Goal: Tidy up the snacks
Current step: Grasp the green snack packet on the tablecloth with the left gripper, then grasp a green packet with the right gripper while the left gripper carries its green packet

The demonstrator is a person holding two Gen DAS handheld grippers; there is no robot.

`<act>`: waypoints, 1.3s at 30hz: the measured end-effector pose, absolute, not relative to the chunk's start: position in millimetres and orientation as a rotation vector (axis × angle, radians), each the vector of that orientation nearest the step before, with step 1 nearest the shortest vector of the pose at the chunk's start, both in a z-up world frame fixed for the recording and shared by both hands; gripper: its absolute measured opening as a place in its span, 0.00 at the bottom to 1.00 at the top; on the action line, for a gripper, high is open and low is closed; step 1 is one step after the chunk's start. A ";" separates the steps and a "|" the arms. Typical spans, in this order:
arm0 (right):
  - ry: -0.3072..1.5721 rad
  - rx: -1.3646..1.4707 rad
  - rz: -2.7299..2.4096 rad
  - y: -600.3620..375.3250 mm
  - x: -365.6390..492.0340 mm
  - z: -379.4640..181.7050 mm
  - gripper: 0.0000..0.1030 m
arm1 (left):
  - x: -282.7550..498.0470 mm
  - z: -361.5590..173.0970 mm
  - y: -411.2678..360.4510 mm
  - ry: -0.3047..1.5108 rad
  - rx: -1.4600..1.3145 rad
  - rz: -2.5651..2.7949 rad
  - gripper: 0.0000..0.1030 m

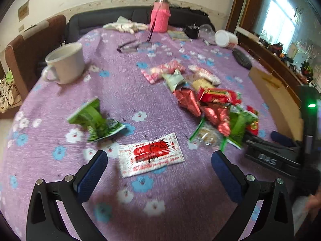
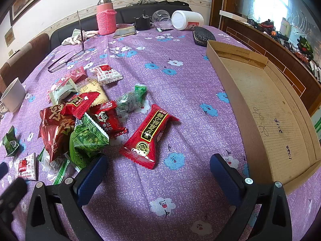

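I have my left gripper (image 1: 159, 160) low over the tabletop (image 1: 124, 76) with its two blue pads spread wide and nothing between them. The white and red packet (image 1: 150, 156) lies flat just past the fingertips, right in the gap, so I think this one is lined up to be picked. It is thin and flat, with a red block in the middle and dark writing on it. It looks soft and crinkly, so I guess it may slide when I pinch it.

My right gripper (image 2: 159, 167) is also spread wide and holds nothing. It hangs over the purple cloth, with the long red packet (image 2: 149, 136) lying just ahead of it. That packet is puffy, with a black and yellow label and zigzag ends. It lies apart from the others, tilted with one end toward me.

The pile of snacks (image 2: 80, 118) sits to the left of it: red, green and white packets, some lying on top of each other. A small green candy (image 2: 131, 98) lies by itself between the pile and the long red packet. One green packet (image 1: 94, 118) lies alone, well apart from the pile.

The cardboard box (image 2: 260, 104) is on the right side of the tabletop, open and with nothing in it. I think the snacks are meant to go in there, so none is put away yet.
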State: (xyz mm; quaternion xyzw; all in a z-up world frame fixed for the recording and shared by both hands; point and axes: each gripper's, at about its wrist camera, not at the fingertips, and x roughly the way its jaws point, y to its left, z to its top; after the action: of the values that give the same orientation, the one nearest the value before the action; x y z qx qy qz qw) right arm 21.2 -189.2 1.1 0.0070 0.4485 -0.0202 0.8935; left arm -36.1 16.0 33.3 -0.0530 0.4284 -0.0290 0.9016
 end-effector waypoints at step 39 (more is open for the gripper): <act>0.887 0.017 0.498 -216.4 -32.1 48.2 0.54 | 38.6 16.3 87.9 0.972 -0.153 0.130 0.42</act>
State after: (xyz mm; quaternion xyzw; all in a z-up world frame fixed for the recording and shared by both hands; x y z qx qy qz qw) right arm -32.1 -216.4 48.2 0.0079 0.4244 0.2384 0.8735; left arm 38.6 87.9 16.3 -0.0733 0.4661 0.0625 0.8795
